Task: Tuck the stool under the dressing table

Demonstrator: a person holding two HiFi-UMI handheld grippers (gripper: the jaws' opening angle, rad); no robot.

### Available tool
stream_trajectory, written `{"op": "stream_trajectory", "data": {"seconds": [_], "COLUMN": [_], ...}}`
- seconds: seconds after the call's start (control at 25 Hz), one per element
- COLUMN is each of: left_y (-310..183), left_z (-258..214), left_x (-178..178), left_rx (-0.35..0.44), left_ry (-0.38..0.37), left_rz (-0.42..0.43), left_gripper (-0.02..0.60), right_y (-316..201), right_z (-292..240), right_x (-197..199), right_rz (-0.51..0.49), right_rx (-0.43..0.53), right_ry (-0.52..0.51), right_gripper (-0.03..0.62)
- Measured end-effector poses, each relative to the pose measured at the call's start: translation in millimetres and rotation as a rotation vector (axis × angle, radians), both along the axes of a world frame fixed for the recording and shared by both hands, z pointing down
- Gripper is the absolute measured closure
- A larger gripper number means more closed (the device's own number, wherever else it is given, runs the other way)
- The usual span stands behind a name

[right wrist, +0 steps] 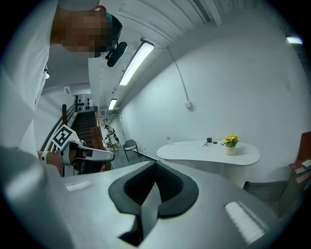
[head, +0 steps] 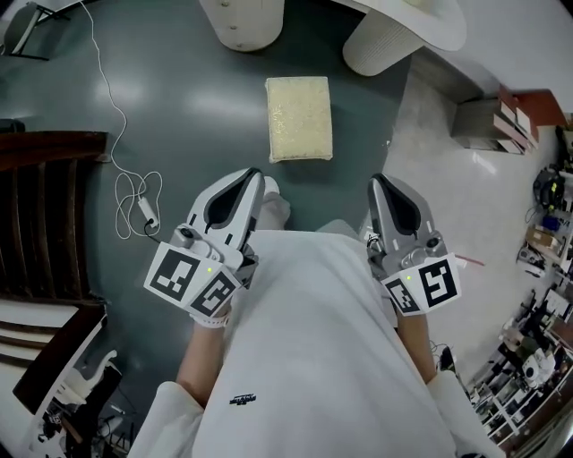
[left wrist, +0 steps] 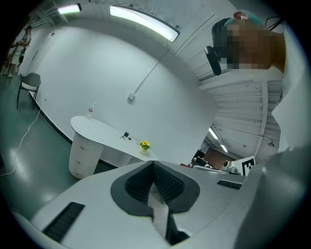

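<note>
Task is barely getting going. The stool (head: 298, 118) is sitting out on the grey floor, just in front of the counter (head: 421, 20) and apart from it, lined up approx. w/ the gap btwn the counter's two white bases. Nothing is touching it. So no part of the tuck is looking done. Reaching the stool, getting a hold or a push on it, and sliding it under the counter are all remaining, as I'm judging it.

Left tongs (head: 254, 177) are sitting fully closed, pads meeting, holding nothing. Right tongs (head: 376, 179) are doing the same: jaws together, empty. Both are hanging well short of the counter, on the person's side of the stool, pointing toward it.

Hard to read:
- The counter top is getting cut off by the head view's upper edge, so only a slice of it plus the bases is showing there.
- The stool's legs are hiding under its cushion.
- Neither gripper view is showing the stool; the tongs' own bodies are blocking the floor in front of the counter.
- Those views are giving the counter from afar, w/ a yellow flower pot (right wrist: 230, 141) on top. The small dark bits beside the pot are too tiny to name.
</note>
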State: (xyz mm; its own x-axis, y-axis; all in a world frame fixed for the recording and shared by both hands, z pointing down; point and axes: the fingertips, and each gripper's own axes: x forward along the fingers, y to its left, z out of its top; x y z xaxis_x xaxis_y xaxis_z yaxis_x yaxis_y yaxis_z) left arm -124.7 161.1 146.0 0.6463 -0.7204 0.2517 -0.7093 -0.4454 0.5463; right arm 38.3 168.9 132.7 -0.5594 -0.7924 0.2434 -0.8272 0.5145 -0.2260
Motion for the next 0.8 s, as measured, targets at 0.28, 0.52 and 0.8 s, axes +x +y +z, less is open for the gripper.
{"op": "stream_trajectory", "data": {"seconds": [0.28,0.52,0.8], "left_y": [-50.7,-92.9,-135.0], "left_z": [9.9,14.8,27.8], "left_x": [3.7,22.4,56.6], "left_rx": [-0.01,-0.024,-0.068], "left_ry": [0.011,-0.012,-0.016], "left_rz": [-0.031,-0.163,-0.419], "left_gripper": [0.572,0.572,0.572], "right_y": [-50.7,-114.2,-189.1], "right_z": [0.7,9.0,18.1], "right_x": [1.3,14.0,39.4], "right_rz": [-0.041,-0.204,-0.486], "right_rx": [0.005,-0.002,-0.022], "right_ry": [0.014,-0.005,-0.032], "right_gripper": [0.583,0.583,0.583]}}
